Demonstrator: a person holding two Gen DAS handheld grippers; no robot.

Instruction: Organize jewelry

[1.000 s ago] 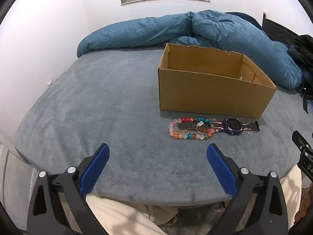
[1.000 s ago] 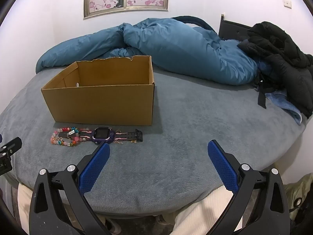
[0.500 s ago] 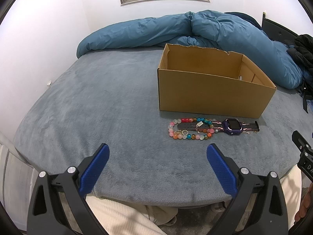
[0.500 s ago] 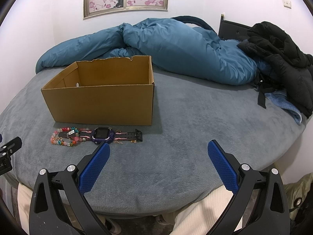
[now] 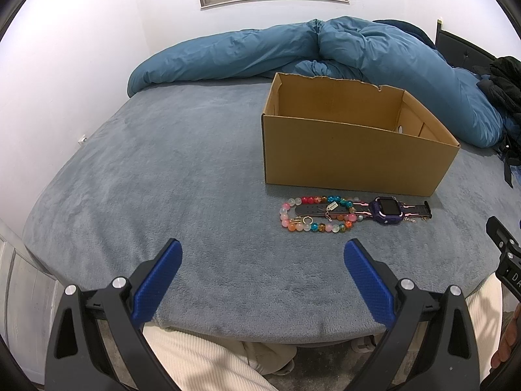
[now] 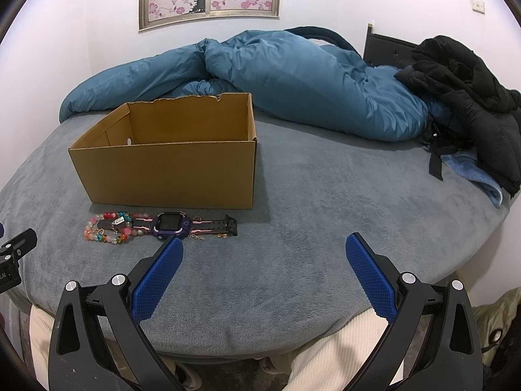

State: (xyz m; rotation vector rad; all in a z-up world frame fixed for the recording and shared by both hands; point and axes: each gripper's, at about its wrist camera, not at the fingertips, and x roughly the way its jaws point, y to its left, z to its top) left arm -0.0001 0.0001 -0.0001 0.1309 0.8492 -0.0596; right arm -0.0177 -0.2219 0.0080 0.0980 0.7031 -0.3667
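Hovering wide-jawed over the bed's near edge, both grippers, left gripper (image 5: 263,262) and right gripper (image 6: 264,259), face the bracelet (image 5: 315,212) and watch (image 5: 386,208) at the left's one o'clock, laid before the box (image 5: 351,159), likely for loading.

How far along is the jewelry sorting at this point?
Nothing looks done: what shows of the open brown cardboard box is bare. Nothing is in hand; the left gripper and right gripper are both open, hovering over the grey bed blanket. Left to do: the multicoloured bead bracelet, the purple smartwatch with pink-striped strap and small gold pieces beside them lie before the box.
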